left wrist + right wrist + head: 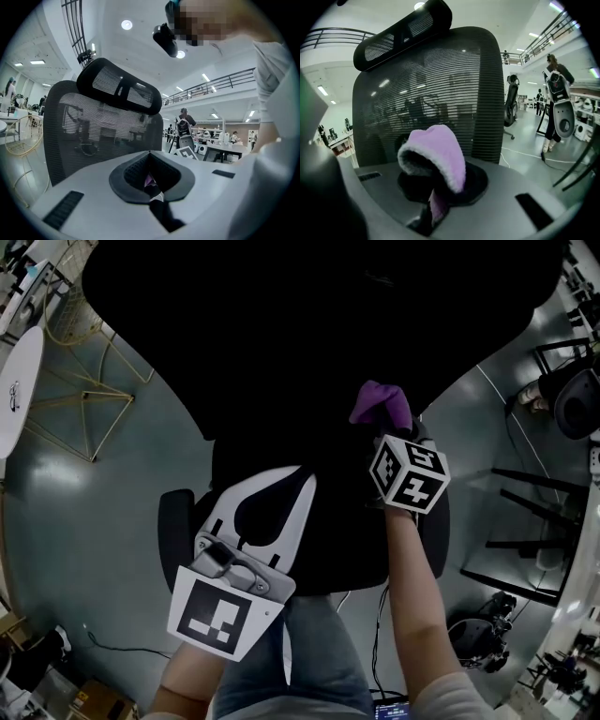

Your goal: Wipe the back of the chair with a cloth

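Right gripper (436,202): your jaws are clamped on the cloth (437,151), its folded pad forward for wiping.
Cloth: just before the chair back (440,79); contact unclear.
Left gripper (150,182): jaws together, apparently empty, held aside.

The grey floor (103,512) carries the black chair (309,352). Left of the chair stands a gold wire frame (84,413), and a dark cable (112,648) lies below that.
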Tool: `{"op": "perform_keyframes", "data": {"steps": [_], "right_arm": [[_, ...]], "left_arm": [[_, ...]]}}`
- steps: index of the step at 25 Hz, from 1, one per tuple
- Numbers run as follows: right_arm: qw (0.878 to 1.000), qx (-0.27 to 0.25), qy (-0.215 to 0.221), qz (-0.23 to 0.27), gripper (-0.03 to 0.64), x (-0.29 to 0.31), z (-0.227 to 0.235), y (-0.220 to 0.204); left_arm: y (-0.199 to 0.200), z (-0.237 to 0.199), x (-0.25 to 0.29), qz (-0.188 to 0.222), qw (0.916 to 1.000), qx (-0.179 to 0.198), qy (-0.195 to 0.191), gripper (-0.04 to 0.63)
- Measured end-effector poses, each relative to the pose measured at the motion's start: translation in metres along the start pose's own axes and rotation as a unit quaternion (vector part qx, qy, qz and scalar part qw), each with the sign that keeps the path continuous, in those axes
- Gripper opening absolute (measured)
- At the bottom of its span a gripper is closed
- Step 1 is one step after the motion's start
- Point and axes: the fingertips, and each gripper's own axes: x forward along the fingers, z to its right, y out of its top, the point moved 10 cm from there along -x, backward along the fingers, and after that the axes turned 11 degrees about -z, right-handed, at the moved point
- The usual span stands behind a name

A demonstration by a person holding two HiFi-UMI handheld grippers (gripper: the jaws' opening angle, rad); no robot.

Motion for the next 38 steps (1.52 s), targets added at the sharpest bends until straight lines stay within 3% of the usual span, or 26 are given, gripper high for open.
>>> {"op": "perform_keyframes", "data": {"steps": [23,31,38], "right_arm": [[0.998,0.039,-0.056,0.003,0.046,-0.018,0.056,-0.01],[0.998,0.027,-0.054,0.019,0.046,-0.017,0.053,-0.013],[0.998,0.043,-0.041,-0.006,0.046,-0.007,0.054,-0.04]], "left_arm": [[-0.002,0.006,0.015,-0.007,0.9998,-0.002,-0.018,0.012],[-0.004,0.004,0.017,-0.01,0.9997,-0.009,-0.021,0.012],[-0.005,0.009,0.023,-0.013,0.9997,-0.004,-0.022,0.012]]}}
